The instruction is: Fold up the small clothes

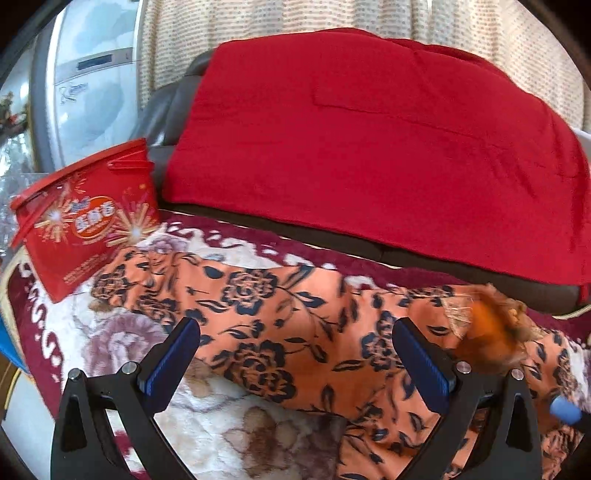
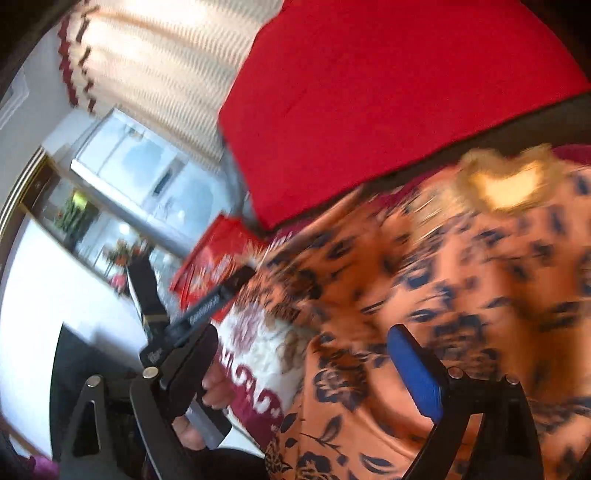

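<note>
An orange garment with a dark blue flower print [image 1: 280,332] lies spread across a plush flowered blanket [image 1: 221,417]. My left gripper [image 1: 301,350] hovers over its near edge, open wide, with nothing pinched between the blue pads. In the blurred right wrist view the same garment [image 2: 461,295] fills the right half, with a pale lace trim [image 2: 509,184] at its far end. My right gripper [image 2: 306,362] is open above the cloth and grips nothing. A hand [image 2: 216,387] holding the left gripper's body shows beside it.
A red blanket [image 1: 369,140] covers a dark sofa [image 1: 369,247] behind the garment. A red printed box [image 1: 88,218] stands at the left on the plush blanket. A white appliance [image 1: 92,85] and patterned curtains [image 1: 295,18] are behind.
</note>
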The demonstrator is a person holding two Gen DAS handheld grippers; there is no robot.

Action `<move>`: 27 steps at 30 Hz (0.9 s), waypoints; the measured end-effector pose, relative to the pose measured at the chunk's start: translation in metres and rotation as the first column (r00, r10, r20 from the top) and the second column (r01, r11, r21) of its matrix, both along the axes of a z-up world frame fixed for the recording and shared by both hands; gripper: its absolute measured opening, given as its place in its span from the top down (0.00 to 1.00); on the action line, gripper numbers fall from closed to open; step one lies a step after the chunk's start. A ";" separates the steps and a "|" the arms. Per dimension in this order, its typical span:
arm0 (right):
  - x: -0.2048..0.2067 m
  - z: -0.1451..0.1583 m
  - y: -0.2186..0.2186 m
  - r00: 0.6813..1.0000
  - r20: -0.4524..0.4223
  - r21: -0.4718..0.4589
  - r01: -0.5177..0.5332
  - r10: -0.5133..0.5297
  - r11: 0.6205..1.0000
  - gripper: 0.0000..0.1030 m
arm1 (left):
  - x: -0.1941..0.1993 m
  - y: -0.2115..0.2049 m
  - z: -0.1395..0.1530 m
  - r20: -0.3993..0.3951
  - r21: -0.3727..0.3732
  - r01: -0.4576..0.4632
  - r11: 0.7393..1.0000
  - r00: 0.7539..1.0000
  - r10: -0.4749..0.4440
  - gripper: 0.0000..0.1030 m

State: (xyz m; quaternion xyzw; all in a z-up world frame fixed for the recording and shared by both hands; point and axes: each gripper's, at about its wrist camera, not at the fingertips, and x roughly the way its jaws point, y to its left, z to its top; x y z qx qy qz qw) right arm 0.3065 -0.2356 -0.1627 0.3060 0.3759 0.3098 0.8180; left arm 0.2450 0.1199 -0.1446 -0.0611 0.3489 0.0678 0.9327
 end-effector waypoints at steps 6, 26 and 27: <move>-0.030 -0.009 -0.104 0.944 -0.023 -0.057 0.327 -0.329 0.943 0.28 | 0.007 -0.018 -0.008 -0.018 -0.050 0.070 0.996 0.997 -0.071 0.00; -0.005 -0.031 -0.088 0.946 -0.025 -0.198 0.311 -0.322 0.930 0.34 | 0.020 0.134 -0.041 -0.211 -0.109 -0.384 0.917 0.910 0.356 0.08; -0.003 -0.032 -0.080 0.951 -0.025 -0.197 0.297 -0.308 0.934 0.34 | 0.020 0.155 -0.048 -0.229 -0.144 -0.427 0.893 0.892 0.390 0.08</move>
